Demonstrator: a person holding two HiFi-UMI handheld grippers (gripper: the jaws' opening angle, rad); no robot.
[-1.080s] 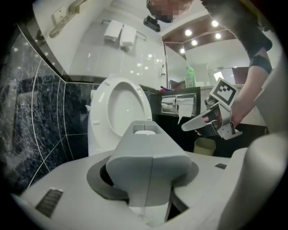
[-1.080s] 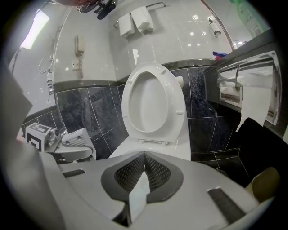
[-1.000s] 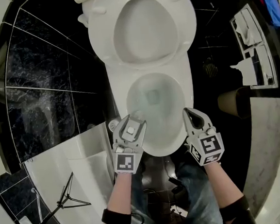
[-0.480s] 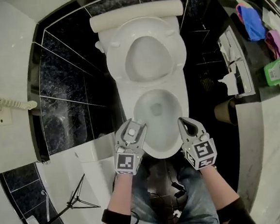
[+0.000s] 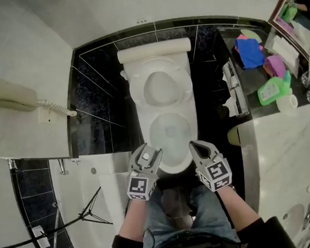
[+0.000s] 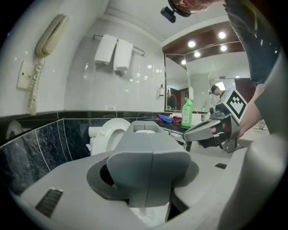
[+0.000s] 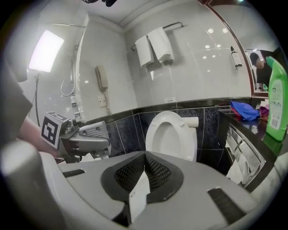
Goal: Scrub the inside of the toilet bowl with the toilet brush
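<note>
L gripper (image 5: 145, 149): jaws closed tip to tip, nothing betw. them. R gripper (image 5: 194, 144): same, empty. Both held side by side above near rim of toilet bowl (image 5: 169, 133), not touching it; seat (image 5: 161, 88) up. Wall phone (image 5: 6, 91) at head view's left; green bottle (image 5: 273, 90) on counter (image 5: 251, 88) at its right.
</note>
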